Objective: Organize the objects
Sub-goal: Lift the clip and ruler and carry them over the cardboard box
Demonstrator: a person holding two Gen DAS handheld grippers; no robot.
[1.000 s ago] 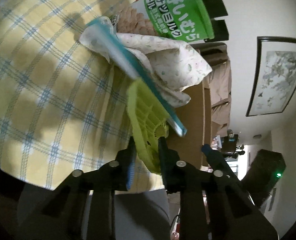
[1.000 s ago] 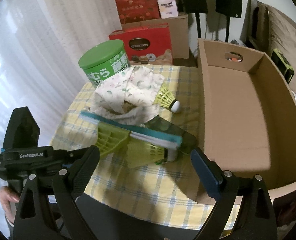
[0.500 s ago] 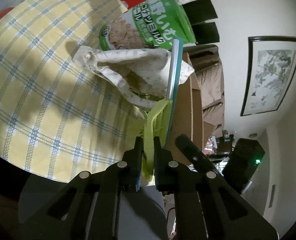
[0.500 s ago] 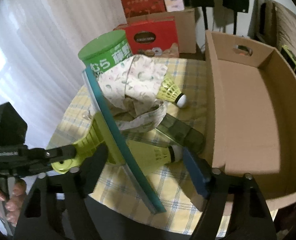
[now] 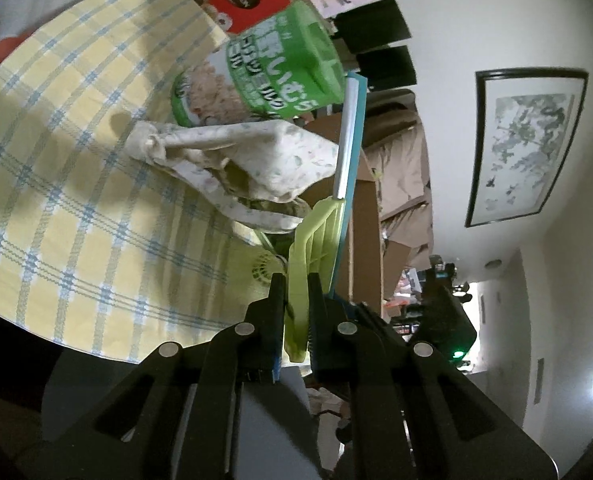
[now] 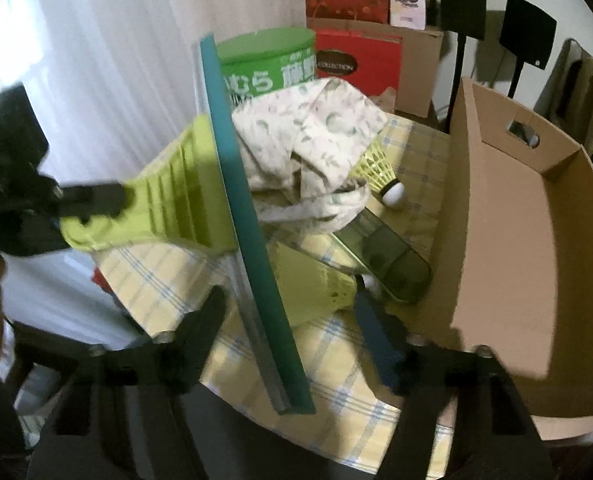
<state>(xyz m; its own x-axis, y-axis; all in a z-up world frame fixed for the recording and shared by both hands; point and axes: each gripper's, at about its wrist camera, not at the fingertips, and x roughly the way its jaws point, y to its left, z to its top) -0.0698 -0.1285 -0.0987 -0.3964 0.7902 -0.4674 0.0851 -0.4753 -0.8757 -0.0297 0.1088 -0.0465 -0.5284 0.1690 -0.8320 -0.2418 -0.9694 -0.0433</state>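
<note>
My left gripper is shut on the lime-green handle of a window squeegee with a teal blade, held up off the table. In the right wrist view the squeegee stands tilted, its teal blade running down between my right gripper's open fingers. The left gripper shows there at the left. A floral cloth, two yellow shuttlecocks and a dark green case lie on the yellow checked tablecloth.
An open cardboard box stands at the right of the table. A green canister and a red box stand at the back. White curtains hang at the left. Black stands are behind the box.
My left gripper has lifted the squeegee off the table and swung its blade upright and toward the right gripper. The right gripper stays open.
</note>
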